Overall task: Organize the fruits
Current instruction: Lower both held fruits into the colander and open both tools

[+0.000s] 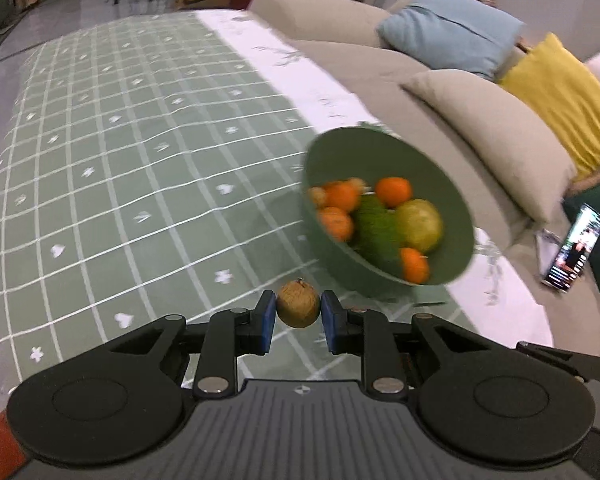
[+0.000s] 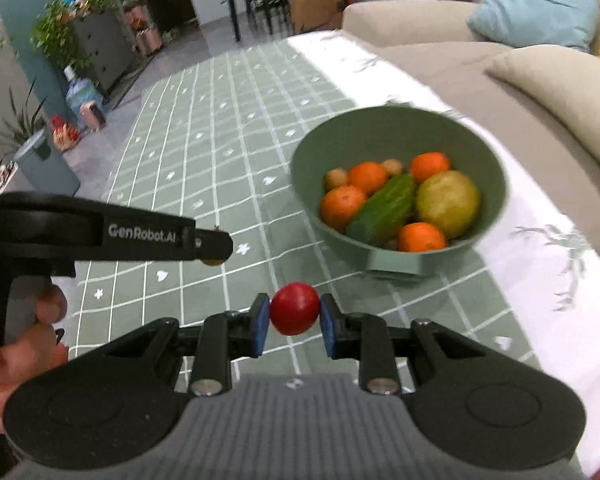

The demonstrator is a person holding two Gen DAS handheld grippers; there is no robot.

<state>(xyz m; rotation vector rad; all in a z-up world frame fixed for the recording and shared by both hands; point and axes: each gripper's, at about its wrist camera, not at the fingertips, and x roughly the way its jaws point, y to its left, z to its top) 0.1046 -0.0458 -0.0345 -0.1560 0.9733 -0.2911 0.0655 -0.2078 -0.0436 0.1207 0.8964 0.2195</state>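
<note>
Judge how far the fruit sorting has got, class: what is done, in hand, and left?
Done: oranges, a cucumber and a yellow-green fruit lie in the green bowl. In hand: the left tool grips a small brown fruit; the right tool grips a red fruit. Left: bowling both.

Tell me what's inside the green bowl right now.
The green bowl holds four oranges, a green cucumber, a yellow-green round fruit and two small tan fruits. Whatever lies beneath that pile on the bowl's floor is covered.
</note>
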